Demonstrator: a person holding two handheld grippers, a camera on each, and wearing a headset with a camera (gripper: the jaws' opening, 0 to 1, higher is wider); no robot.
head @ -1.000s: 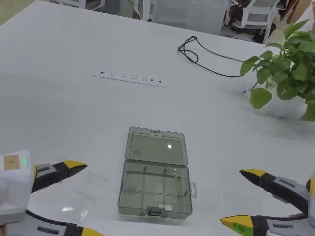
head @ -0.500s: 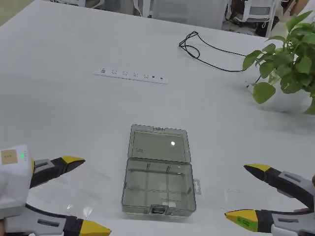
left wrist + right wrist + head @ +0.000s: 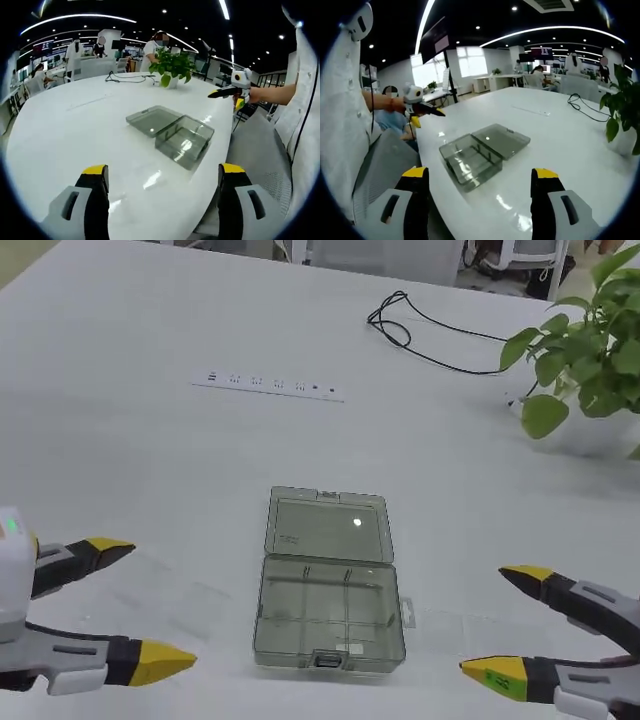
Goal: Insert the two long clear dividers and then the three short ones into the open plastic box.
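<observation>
Box: your open plastic box [image 3: 330,585] lies on the white table [image 3: 150,460], lid laid flat toward 12 o'clock.
Left gripper [image 3: 155,602]: at the box's 8 o'clock, apart from it, jaws spread wide, holding nothing.
Right gripper [image 3: 487,622]: at the box's 4 o'clock, apart from it, jaws spread, holding nothing.

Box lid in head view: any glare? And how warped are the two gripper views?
Head view: one small bright glare spot on the lid; otherwise even light, faint shadows, sharp. Left gripper view: fisheye curves the table edge; white glare streaks on the box. Right gripper view: same curving, ceiling light strips bow; glare patches on the table.
</observation>
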